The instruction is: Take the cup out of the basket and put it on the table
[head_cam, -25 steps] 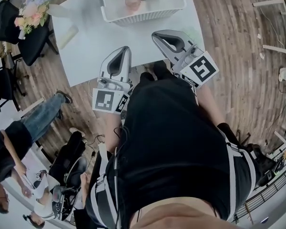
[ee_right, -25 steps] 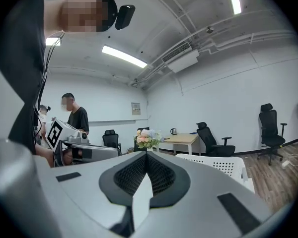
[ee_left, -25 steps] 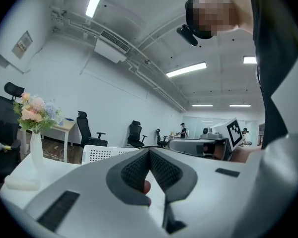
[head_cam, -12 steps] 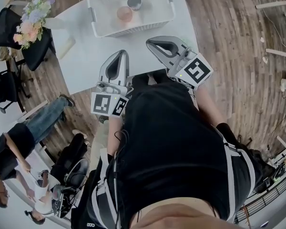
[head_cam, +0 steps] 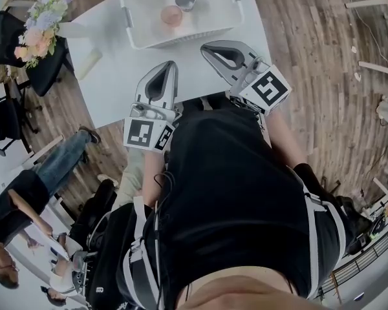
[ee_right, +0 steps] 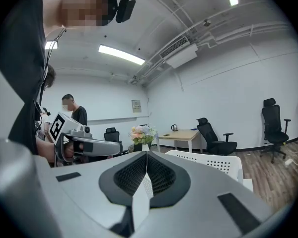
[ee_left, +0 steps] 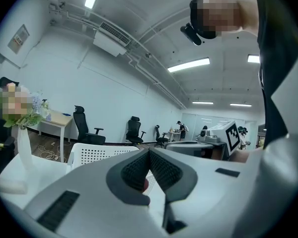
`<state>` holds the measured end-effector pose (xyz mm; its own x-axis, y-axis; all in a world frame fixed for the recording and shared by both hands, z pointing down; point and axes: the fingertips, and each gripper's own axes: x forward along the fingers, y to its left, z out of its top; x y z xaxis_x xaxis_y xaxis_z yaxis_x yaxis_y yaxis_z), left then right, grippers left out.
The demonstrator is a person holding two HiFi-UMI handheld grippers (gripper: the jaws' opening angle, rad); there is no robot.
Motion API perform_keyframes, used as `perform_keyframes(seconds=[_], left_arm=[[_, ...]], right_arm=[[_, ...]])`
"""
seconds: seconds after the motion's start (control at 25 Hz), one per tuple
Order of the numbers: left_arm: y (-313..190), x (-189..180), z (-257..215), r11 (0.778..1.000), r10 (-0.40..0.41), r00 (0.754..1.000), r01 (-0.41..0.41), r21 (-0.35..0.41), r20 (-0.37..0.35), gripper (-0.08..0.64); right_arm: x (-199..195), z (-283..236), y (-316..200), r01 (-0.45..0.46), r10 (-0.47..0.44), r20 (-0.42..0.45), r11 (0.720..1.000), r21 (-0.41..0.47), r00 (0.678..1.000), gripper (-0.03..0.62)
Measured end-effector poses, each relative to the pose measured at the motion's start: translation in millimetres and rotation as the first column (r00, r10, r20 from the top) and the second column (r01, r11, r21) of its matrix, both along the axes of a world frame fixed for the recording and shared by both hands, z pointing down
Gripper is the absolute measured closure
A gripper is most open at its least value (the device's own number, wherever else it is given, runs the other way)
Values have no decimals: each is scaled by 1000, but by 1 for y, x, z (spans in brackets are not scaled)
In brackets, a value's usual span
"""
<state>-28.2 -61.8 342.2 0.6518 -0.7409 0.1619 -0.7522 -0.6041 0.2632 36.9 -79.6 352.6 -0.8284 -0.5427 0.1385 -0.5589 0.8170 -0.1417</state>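
Grippers: 2 – L gripper [head_cam: 172, 65], R gripper [head_cam: 204, 46]; jaws on both pressed together, nothing between.
Table: 1 white table [head_cam: 116, 70].
Basket: 1 basket [head_cam: 181, 39] on it, 12 o'clock of grippers.
Cups: 2 in basket – pink cup [head_cam: 171, 15], grey cup [head_cam: 185, 0] at 1-2 o'clock of it.

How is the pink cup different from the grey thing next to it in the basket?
The pink cup is a soft peachy pink, while the grey thing is dark and greyish. The pink cup looks a little wider than the grey thing. The pink cup sits nearer the person, and the grey thing sits farther back. Both look round from above, and both stand inside the white basket, close together.
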Motion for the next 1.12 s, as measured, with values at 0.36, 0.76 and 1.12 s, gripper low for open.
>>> perform_keyframes(seconds=[0.36, 0.76, 1.12], left_arm=[[-1, -12, 11, 1000, 2, 1000, -2, -18, 4, 540], [-1, -41, 25, 998, -43, 999, 43, -43, 15, 540], [5, -67, 28, 994, -86, 996, 86, -63, 12, 540]], right_arm=[[-16, 16, -42, 69, -59, -222, 997, 40, 973, 572], [-53, 48, -98, 251, -196, -439, 965, 71, 877, 520], [-94, 103, -126, 440, -368, -592, 898, -26, 717, 459]])
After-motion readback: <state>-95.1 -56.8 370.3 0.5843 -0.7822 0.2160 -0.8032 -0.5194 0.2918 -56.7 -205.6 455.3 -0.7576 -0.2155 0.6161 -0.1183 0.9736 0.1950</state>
